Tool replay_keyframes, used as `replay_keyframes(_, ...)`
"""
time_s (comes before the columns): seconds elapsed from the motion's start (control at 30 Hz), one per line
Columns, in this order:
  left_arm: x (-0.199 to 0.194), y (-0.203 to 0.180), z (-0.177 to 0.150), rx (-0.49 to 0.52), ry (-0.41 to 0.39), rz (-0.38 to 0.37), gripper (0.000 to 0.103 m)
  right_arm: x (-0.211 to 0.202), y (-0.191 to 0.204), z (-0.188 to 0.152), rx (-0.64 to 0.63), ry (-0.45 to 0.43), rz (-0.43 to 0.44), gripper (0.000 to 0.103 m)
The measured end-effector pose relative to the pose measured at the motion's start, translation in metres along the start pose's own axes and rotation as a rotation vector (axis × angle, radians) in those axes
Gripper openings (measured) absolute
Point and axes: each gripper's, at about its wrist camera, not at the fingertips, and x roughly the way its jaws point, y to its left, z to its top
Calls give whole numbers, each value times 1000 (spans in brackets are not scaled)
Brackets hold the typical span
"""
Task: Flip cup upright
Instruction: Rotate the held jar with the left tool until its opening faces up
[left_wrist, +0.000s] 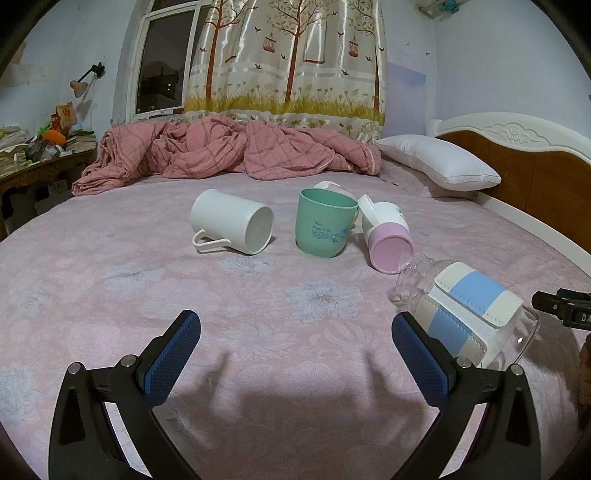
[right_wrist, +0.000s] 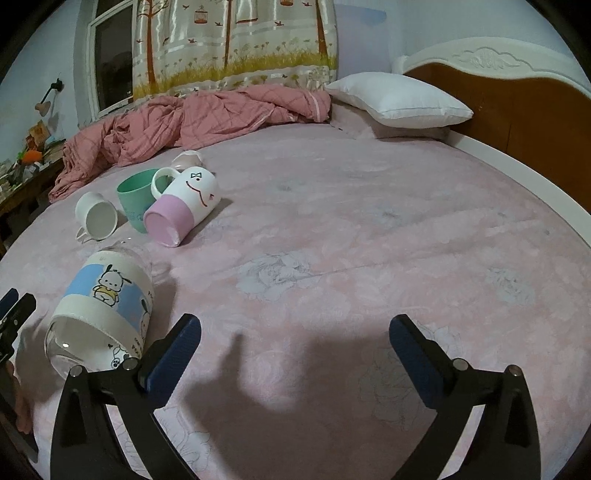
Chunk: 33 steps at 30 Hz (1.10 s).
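Smooth cylindrical cups (left_wrist: 232, 226) on floral bedsheet (left_wrist: 295, 314)

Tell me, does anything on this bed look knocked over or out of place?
Yes. Three cups lie on their sides on the bedsheet: the white mug, the pink-and-white mug, and the clear glass cup with a cartoon sleeve. Only the green cup stands upright. I see no spill or breakage.

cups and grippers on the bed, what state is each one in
plain white handled mug: on its side, mouth toward camera
green plastic cup: upright, mouth up
pink and white cartoon-face mug: on its side
clear glass cup with blue and cream sleeve: on its side
left gripper: open, holding nothing
right gripper: open, holding nothing
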Motion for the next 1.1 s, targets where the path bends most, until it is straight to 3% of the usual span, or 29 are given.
replay_keyframes(0.13, -25, -1, 8, -20, -55, 138, 103, -3, 2, -1, -13, -14, 9, 103)
replay_keyframes(0.17, -34, -2, 13, -35, -72, 107, 103, -5, 2, -1, -21, -16, 14, 103)
replay_keyframes(0.33, -50, -26, 48, -20, -7, -32, 103, -6, 5, 0, -54, -22, 0, 103)
replay_keyframes(0.5, -23, -48, 79, -54, 197, -164, 103, -6, 1, 2, -51, -20, -10, 103)
replay_keyframes(0.6, 2, -58, 90, -77, 315, -195, 96, -6, -2, 3, -45, -23, -14, 103)
replay_keyframes(0.7, 32, -64, 96, -131, 451, -233, 96, -6, -2, 3, -51, -18, -23, 103)
replay_keyframes(0.9, 83, -68, 81, -295, 669, -272, 96, -6, -2, 2, -40, -5, 8, 103)
replay_keyframes(1.03, 101, -73, 64, -384, 751, -345, 96, -7, 1, 2, -65, -7, -16, 103)
replay_keyframes(1.1, 112, -74, 57, -414, 791, -334, 96, -7, 0, 2, -67, -8, -33, 103)
